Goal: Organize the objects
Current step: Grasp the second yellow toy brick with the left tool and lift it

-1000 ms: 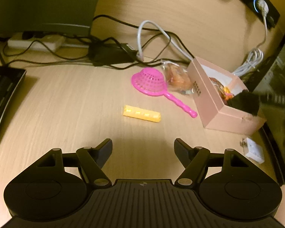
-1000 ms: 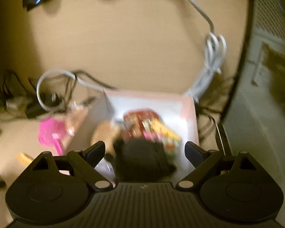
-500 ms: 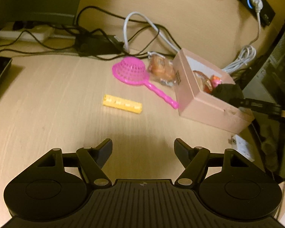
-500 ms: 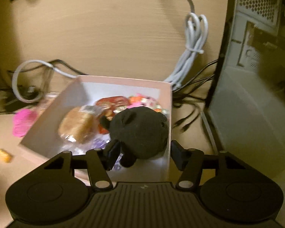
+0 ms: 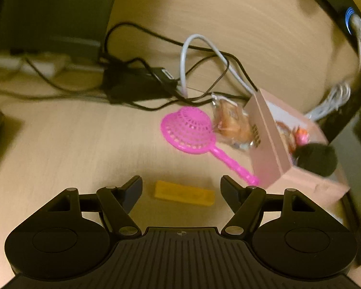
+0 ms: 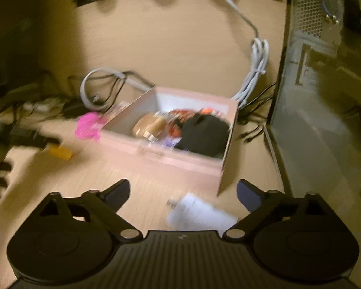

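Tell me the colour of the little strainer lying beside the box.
Bright pink strainer, mesh bowl and handle alike; clearest in the left wrist view.

Wood desk (image 5: 60,144): pink box (image 5: 269,139), pink strainer (image 5: 187,130), yellow block (image 5: 184,196), snack bag (image 5: 231,125), cables (image 5: 156,77).

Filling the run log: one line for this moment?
left hand-held gripper: open, yellow block between jaws | right hand-held gripper: open, empty | black plush: in pink box
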### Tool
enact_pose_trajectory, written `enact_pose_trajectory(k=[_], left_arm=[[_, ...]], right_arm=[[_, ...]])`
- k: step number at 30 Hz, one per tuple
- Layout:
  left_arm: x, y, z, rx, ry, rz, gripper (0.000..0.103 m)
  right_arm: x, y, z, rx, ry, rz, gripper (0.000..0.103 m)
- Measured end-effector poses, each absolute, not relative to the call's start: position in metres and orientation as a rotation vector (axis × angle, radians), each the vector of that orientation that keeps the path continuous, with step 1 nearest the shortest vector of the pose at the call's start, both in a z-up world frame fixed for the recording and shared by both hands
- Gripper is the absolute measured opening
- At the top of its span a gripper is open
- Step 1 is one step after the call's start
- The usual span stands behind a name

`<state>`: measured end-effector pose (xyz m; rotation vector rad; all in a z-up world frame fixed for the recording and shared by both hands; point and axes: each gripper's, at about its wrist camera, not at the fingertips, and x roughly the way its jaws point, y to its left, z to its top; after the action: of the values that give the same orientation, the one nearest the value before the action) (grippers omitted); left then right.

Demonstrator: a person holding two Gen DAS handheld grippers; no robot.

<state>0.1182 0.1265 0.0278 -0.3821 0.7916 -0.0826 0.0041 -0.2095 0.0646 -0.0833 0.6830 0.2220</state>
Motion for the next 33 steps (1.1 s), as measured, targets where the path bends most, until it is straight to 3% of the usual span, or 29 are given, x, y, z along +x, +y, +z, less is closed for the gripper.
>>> enact_pose_trajectory(k=[6,15,18,20,33], left_arm=[[0.133,0.104,0.019,-0.346,0.804,-0.074,0.077],[0.124,0.058,0.010,-0.013,0.772,-0.054,0.077],[0.124,0.061,0.011,-0.027,0.770,-0.058,0.076],[0.124,0.064,0.012,-0.036,0.770,-0.042,0.068],[0.051,0.063,0.040,-0.211,0.831,-0.063,0.068]], right_arm=[[-0.017,-0.208,0.049,-0.114,0.734,0.218,0.099],[-0.029,-0.221,0.044,-0.118,0.744,0.188,0.103],[-0.022,-0.222,0.040,-0.103,0.757,0.174,0.103],[-0.017,-0.222,0.038,-0.088,0.759,0.165,0.103],[0.047,-0.214,0.004,0.103,0.860,-0.004,0.103]])
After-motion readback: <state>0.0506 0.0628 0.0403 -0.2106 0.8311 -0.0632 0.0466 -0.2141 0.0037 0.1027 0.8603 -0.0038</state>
